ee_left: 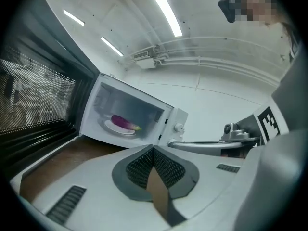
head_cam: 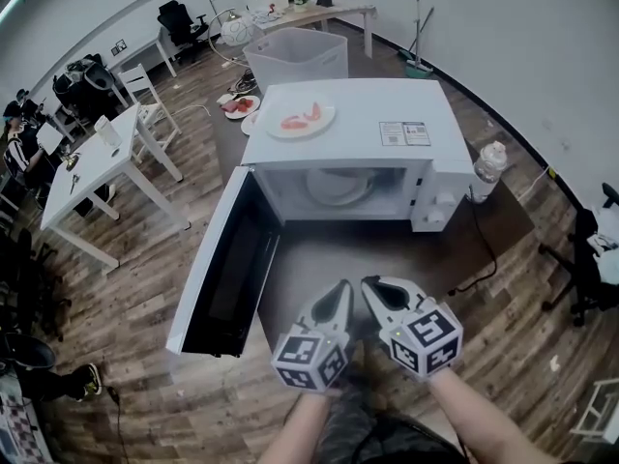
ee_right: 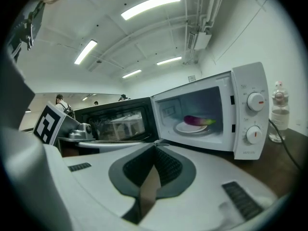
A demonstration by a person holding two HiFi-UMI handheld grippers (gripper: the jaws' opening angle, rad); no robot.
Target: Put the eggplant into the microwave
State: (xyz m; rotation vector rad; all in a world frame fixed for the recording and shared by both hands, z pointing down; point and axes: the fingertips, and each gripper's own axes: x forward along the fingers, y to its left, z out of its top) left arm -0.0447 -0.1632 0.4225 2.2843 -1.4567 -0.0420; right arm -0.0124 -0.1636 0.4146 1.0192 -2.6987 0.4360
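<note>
The white microwave [head_cam: 387, 124] stands on a dark wooden table with its door [head_cam: 227, 269] swung wide open to the left. Inside it, a purple eggplant [ee_left: 122, 122] [ee_right: 196, 121] with a green stem lies on a white plate [head_cam: 334, 187]. My left gripper [head_cam: 343, 288] [ee_left: 154, 149] and right gripper [head_cam: 372, 286] [ee_right: 155, 147] hover side by side in front of the opening, well short of it. Both are shut, pads meeting at the tips, with nothing between them.
A plate of red food [head_cam: 301, 119] rests on top of the microwave. A water bottle [head_cam: 488, 162] stands at its right, and a black cable [head_cam: 484, 249] trails over the table. A clear bin [head_cam: 297, 56] sits behind; a white table [head_cam: 92, 167] and chairs stand at left.
</note>
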